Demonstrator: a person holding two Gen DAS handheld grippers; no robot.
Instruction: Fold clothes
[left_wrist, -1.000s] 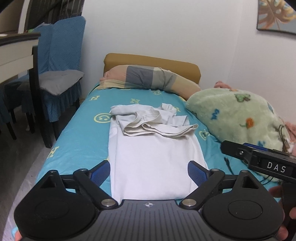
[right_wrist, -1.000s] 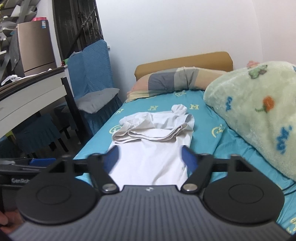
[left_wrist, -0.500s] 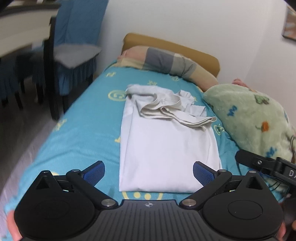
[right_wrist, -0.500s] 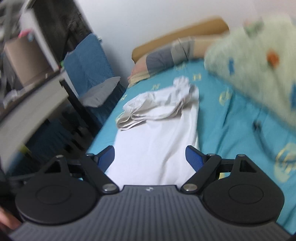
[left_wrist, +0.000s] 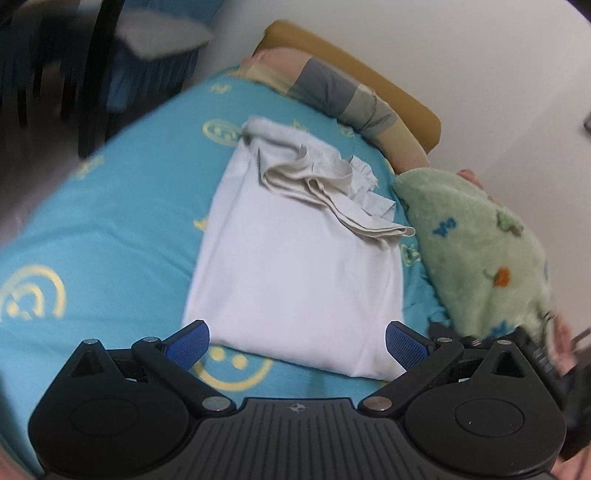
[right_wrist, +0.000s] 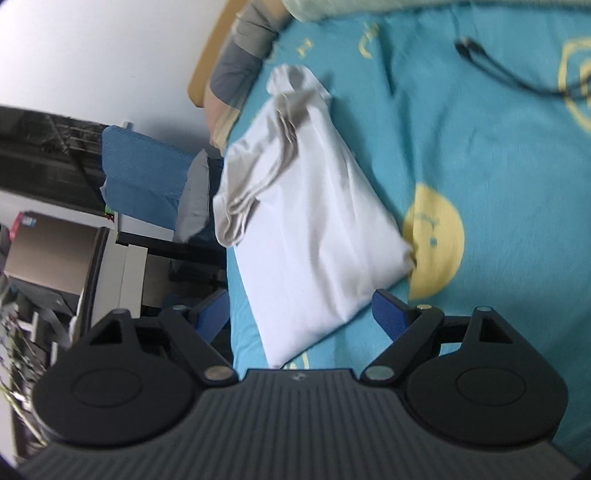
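Inspector: Where does the garment lie?

Operator: The folded white shirt (left_wrist: 303, 266) lies flat on the bed (left_wrist: 122, 206), its bunched collar end toward the pillow (left_wrist: 332, 92).

Inspector: Your left gripper (left_wrist: 297, 341) hangs over its near edge, jaws released. Your right gripper (right_wrist: 301, 314) stands likewise spread, gripping nothing.

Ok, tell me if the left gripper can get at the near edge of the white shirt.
Probably yes: the left gripper is open, the white shirt lies just ahead, and nothing sits between them.
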